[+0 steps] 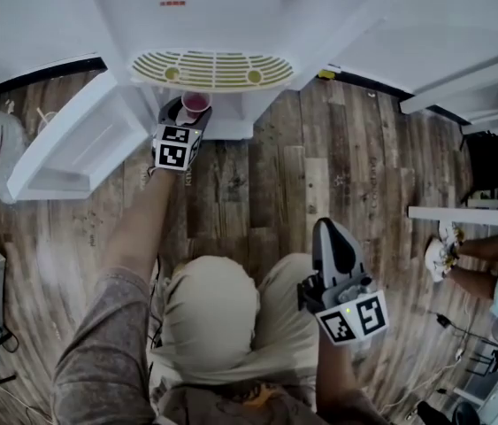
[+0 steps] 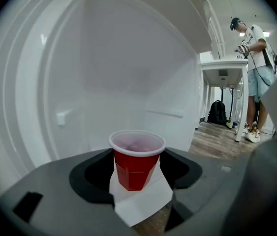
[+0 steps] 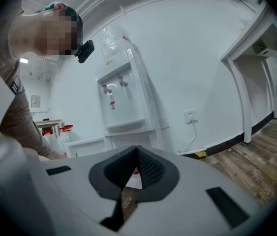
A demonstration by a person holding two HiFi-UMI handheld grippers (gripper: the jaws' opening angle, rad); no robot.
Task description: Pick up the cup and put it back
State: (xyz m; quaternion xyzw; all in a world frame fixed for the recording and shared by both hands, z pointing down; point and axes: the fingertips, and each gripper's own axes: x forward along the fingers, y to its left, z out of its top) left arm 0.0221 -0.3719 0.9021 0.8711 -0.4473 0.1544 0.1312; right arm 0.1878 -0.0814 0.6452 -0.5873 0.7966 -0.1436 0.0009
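We record the left tool (image 1: 188,112) grasping the red cup (image 2: 136,168) at upper centre of head view; right tool (image 3: 136,154) clenched, empty, lower right.

The wood floor (image 1: 319,175) lies open through the centre of the head view. At upper centre the water dispenser (image 1: 213,16) and its drip tray (image 1: 213,69) overhang a narrow niche. The left gripper (image 1: 191,113) and the cup (image 1: 196,102) fill that niche. An open white door (image 1: 72,149) blocks the upper left. A white table (image 1: 461,211) and a seated person's legs (image 1: 474,264) crowd the right edge.
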